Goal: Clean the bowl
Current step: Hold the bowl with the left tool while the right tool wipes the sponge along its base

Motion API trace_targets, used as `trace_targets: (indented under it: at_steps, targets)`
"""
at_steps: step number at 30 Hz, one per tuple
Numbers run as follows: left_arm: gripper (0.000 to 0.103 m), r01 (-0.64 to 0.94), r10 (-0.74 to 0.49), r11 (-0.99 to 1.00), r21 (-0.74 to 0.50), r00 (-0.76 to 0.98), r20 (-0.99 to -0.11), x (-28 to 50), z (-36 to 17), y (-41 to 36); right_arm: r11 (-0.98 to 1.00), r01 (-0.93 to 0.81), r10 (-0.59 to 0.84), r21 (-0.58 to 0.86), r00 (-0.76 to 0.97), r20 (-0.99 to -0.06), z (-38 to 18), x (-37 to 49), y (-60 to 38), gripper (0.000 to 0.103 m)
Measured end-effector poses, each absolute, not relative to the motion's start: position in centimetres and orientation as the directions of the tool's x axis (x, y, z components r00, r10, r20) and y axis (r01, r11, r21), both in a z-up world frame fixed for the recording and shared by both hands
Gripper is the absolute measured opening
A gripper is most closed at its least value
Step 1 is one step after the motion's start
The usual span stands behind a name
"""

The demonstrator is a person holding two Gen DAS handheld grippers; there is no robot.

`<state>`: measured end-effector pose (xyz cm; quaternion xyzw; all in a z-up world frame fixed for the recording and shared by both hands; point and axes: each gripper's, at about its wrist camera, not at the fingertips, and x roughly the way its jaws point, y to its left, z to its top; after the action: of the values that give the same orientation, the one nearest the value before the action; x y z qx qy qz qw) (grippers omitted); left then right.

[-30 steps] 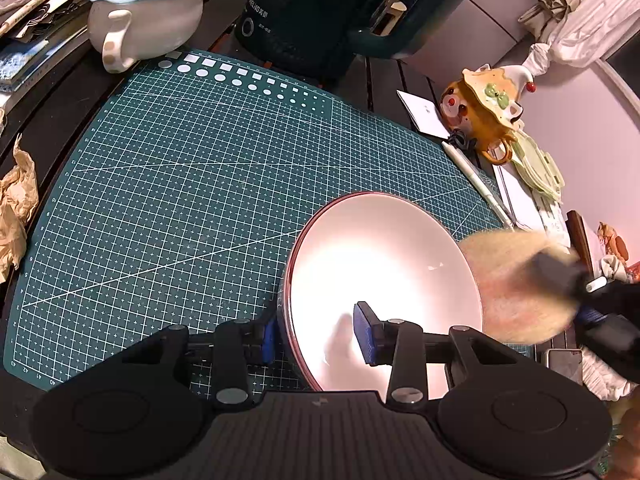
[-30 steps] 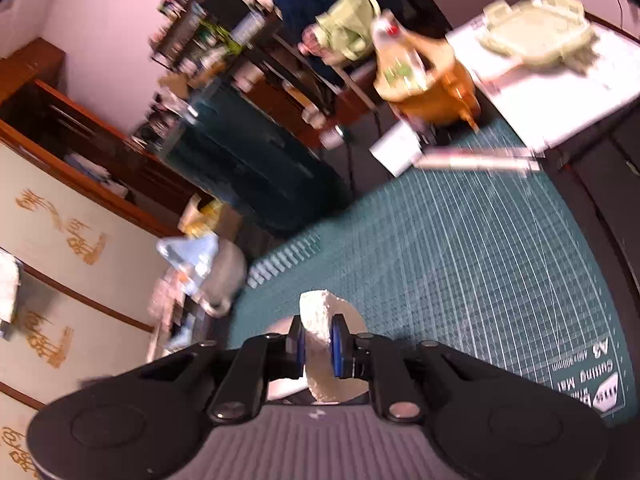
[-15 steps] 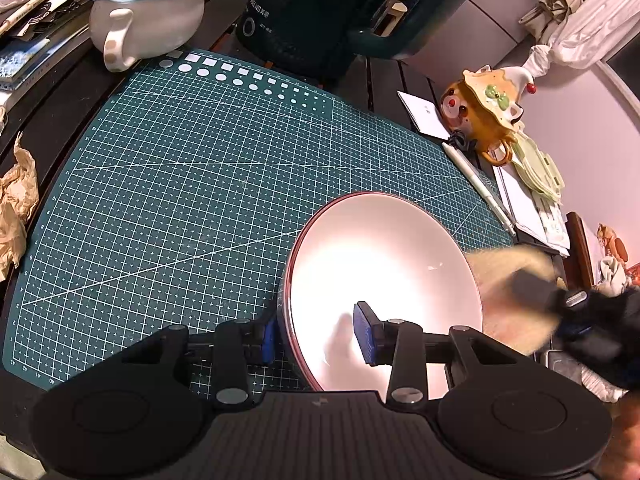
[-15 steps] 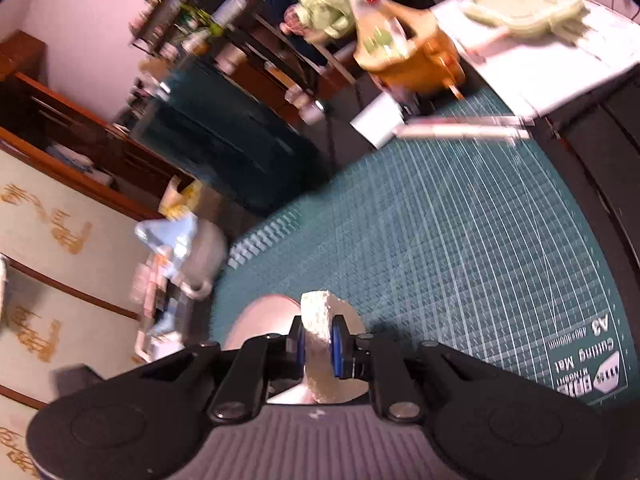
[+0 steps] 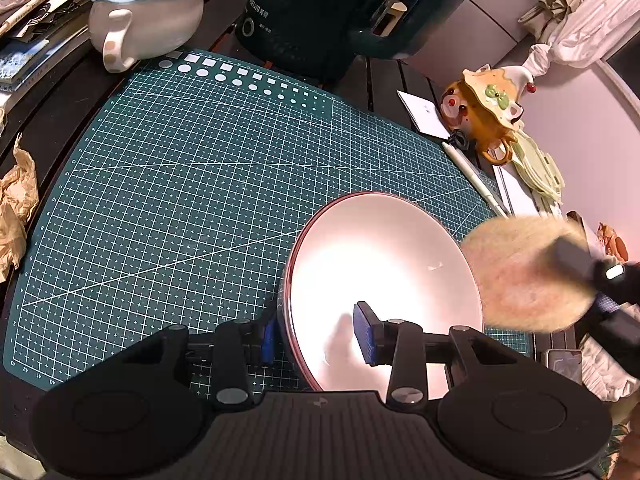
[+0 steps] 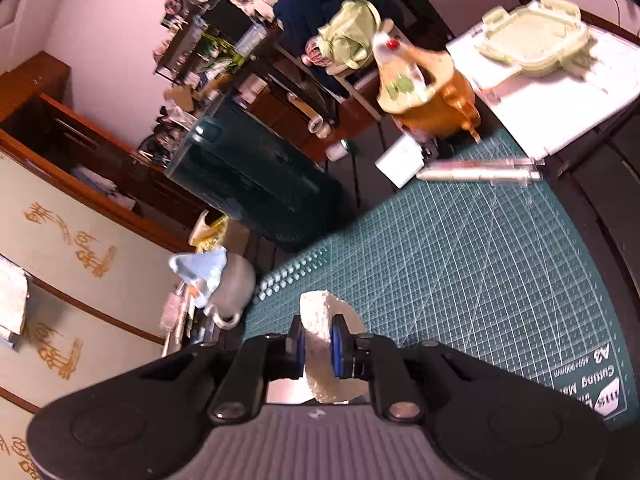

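Left wrist view. The left gripper (image 5: 316,338) pinches the wall of the bowl (image 5: 384,280) at its near left rim: one blue pad lies outside the wall, the other inside the white interior. The bowl, white within and dark red along the rim, is tilted, its opening turned toward the right of the frame, and occupies the lower centre-right over the green cutting mat (image 5: 200,184). Whether its base touches the mat cannot be told. At the right edge of the bowl, a round, pale, fuzzy sponge (image 5: 520,276) appears blurred, carried by the right gripper (image 5: 592,272), which enters from the right border. The sponge overlaps the bowl's right rim in the picture; actual contact cannot be judged.

Around the mat, on the dark surface (image 5: 52,120): a grey teapot with blue lid (image 5: 144,12) at upper left, a dark green kettle (image 5: 320,12) at upper centre, an orange figurine pot (image 5: 484,112) at upper right, a white pen (image 5: 472,176) along the mat's right edge, and crumpled brown paper (image 5: 16,208) at the left border.

Right wrist view. The right gripper (image 6: 318,346) is pressed together on the sponge (image 6: 324,344), which stands edge-on between the blue pads at lower centre. A pale sliver of the bowl (image 6: 288,390) shows just beneath the pads. The mat (image 6: 460,272) fills the right half; the kettle (image 6: 248,176), the teapot (image 6: 224,284) and the figurine pot (image 6: 424,92) lie beyond it.
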<state>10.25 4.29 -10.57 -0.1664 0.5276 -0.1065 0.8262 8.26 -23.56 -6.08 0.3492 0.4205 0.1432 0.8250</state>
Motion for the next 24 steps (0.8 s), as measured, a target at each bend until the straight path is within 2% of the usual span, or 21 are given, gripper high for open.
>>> trace_targets:
  at_steps: [2,7,13,17,22,24]
  targets:
    - [0.037,-0.003,-0.352,0.921,-0.389,0.421,-0.836,10.2,-10.5,4.2,0.723,0.080,0.529,0.687,0.576,-0.624,-6.9,8.6,-23.3,0.012]
    - [0.037,-0.002,-0.350,0.922,-0.387,0.420,-0.837,10.2,-10.4,4.1,0.682,0.045,0.543,0.730,0.637,-0.547,-4.9,7.7,-24.5,0.012]
    - [0.037,-0.004,-0.352,0.921,-0.390,0.420,-0.836,10.2,-10.4,4.1,0.735,0.070,0.523,0.675,0.574,-0.630,-6.7,8.3,-23.0,0.012]
    - [0.037,-0.002,-0.351,0.922,-0.388,0.419,-0.837,10.2,-10.4,4.0,0.686,0.038,0.539,0.726,0.644,-0.543,-4.6,7.6,-24.6,0.012]
    - [0.037,-0.002,-0.355,0.920,-0.392,0.421,-0.835,10.2,-10.5,4.4,0.736,0.064,0.527,0.674,0.570,-0.630,-6.9,8.3,-23.0,0.012]
    - [0.037,-0.004,-0.356,0.919,-0.394,0.420,-0.835,10.2,-10.5,4.4,0.730,0.064,0.532,0.680,0.571,-0.625,-6.6,8.3,-23.2,0.012]
